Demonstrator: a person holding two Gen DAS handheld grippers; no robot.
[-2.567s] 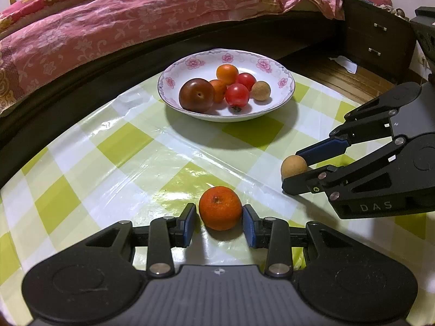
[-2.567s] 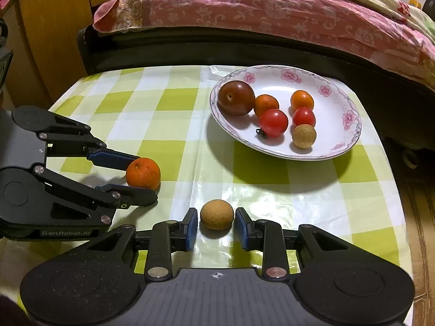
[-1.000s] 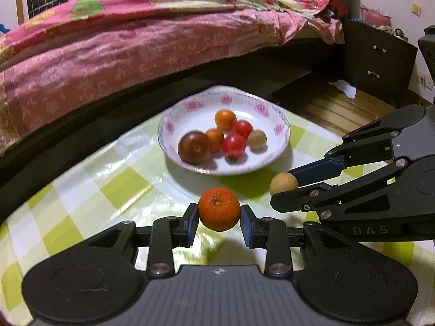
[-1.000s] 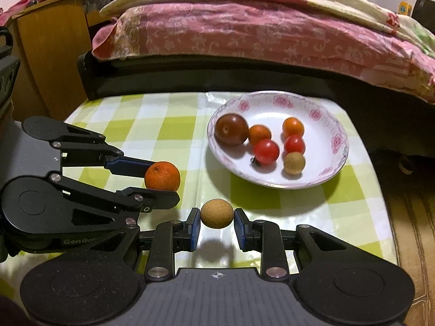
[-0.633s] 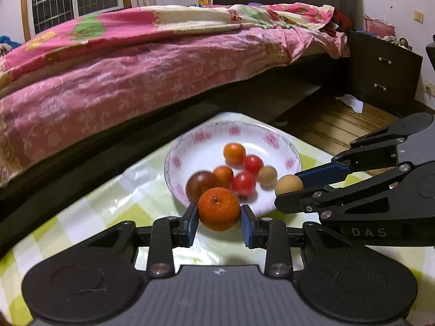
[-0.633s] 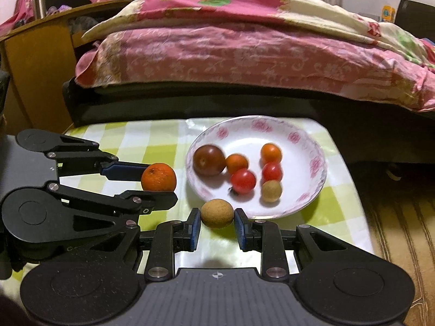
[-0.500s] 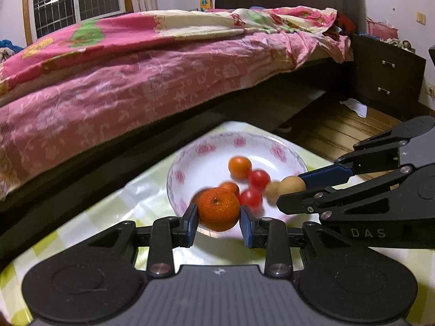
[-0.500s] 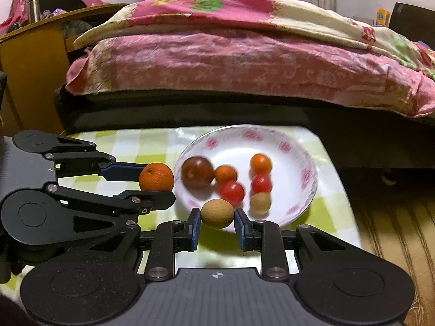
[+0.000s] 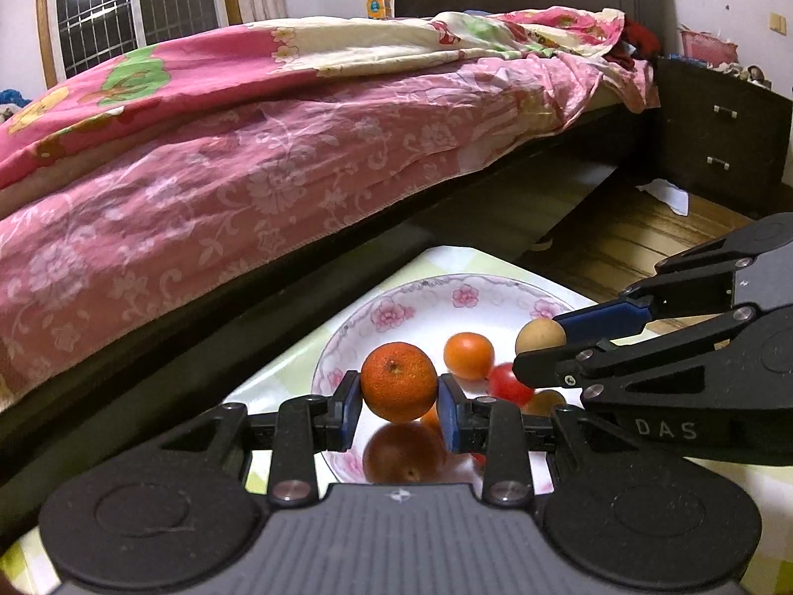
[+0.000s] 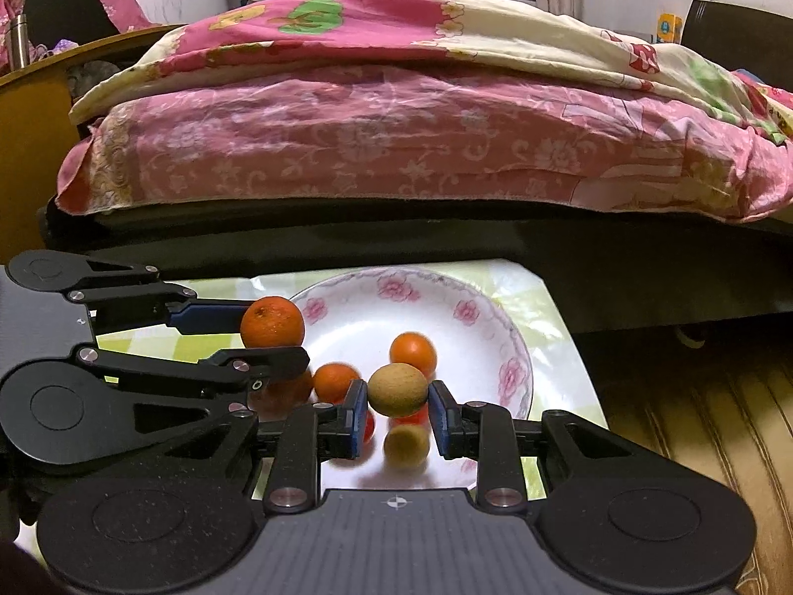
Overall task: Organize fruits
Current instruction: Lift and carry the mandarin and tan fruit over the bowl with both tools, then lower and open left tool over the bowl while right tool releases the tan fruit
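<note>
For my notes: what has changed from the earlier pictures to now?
Both fruits left the table. The left tongs carried the orange, the right tongs the brown fruit, up over the plate. The grips and the fruits already in the plate stayed the same.

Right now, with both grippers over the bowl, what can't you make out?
- Dark plum: left wrist view, half hidden behind the left gripper and its tangerine.
- Red tomatoes: right wrist view, mostly behind the held longan.
- Loose longan: right wrist view, blurred.
- Bowl: near rim cut off by the right gripper.
</note>
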